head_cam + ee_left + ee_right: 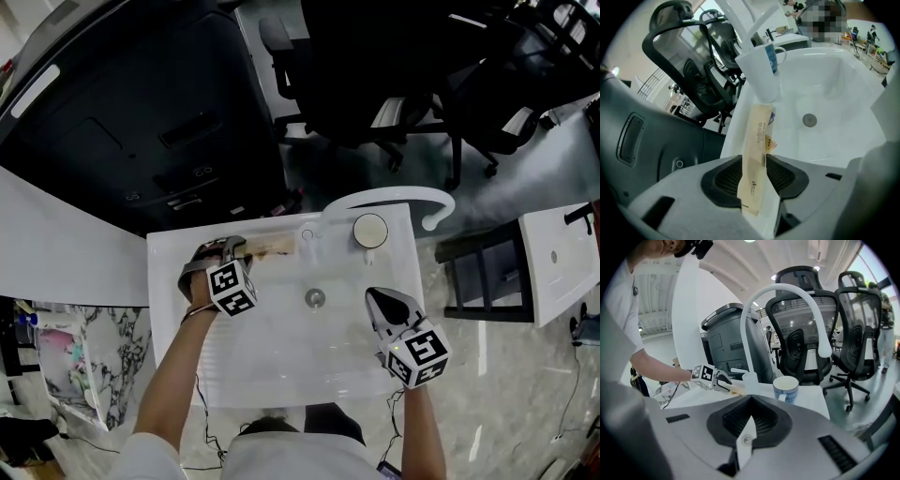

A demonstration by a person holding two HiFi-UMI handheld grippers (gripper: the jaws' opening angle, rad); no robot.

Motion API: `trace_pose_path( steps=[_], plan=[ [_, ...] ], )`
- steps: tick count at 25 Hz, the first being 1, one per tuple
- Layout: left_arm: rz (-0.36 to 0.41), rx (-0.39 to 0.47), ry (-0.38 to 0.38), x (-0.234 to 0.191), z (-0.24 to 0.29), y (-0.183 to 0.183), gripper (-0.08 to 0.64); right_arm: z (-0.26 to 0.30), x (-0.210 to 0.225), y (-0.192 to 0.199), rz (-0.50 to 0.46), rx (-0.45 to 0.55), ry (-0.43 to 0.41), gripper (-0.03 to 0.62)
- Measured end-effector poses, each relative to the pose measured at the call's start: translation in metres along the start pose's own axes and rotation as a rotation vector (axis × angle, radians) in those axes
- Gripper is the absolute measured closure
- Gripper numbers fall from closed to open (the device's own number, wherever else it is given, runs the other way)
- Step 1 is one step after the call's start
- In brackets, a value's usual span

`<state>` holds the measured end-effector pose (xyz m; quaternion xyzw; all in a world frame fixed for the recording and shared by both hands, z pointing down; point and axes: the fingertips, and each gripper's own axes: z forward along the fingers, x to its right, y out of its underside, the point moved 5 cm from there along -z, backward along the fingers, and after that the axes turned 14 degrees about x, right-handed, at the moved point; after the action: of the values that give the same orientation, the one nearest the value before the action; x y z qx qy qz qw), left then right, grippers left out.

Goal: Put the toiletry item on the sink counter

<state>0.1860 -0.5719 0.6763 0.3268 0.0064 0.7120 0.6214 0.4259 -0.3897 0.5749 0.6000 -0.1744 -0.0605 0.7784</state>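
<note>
- The toiletry packet [757,140] is a long, flat, beige paper sleeve with small dark print and blue and orange patches along one edge. It lies on the back-left ledge of the sink counter [165,281], pointing toward the faucet [394,193].
- The left gripper [754,176] straddles the packet's near end with its jaws apart and its pads not pressing.
- The placement looks done. Withdrawing straight back and slightly up should keep the pads from dragging the light sleeve into the basin.
- The right gripper [749,423] hovers over the basin's right side, jaws together, with nothing between them.

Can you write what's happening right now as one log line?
left gripper: open around toiletry packet | packet: lying on sink counter | right gripper: shut, empty
</note>
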Motion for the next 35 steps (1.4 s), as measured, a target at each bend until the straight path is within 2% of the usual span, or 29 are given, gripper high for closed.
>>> trace_pose_path(
  steps=[5, 11, 19, 25, 27, 35],
  plan=[
    [-0.081, 0.051, -0.033, 0.003, -0.029, 0.007, 0.413, -0.009, -0.021, -0.008, -0.044, 0.018, -0.013, 0.597],
    [-0.189, 0.145, -0.124, 0.011, -0.094, 0.018, 0.426, -0.030, -0.062, -0.022, -0.078, 0.055, 0.001, 0.597],
    [-0.402, 0.337, -0.232, 0.046, -0.217, 0.037, 0.505, -0.070, -0.143, -0.066, -0.150, 0.156, 0.021, 0.595],
    [-0.606, 0.519, -0.313, 0.074, -0.301, 0.047, 0.545, -0.115, -0.203, -0.085, -0.222, 0.195, 0.018, 0.596],
    [-0.635, 0.558, -0.326, 0.090, -0.327, 0.048, 0.549, -0.129, -0.222, -0.088, -0.241, 0.201, 0.019, 0.596],
    [-0.675, 0.662, -0.399, 0.147, -0.419, 0.062, 0.549, -0.169, -0.291, -0.093, -0.291, 0.249, 0.005, 0.595]
  ],
)
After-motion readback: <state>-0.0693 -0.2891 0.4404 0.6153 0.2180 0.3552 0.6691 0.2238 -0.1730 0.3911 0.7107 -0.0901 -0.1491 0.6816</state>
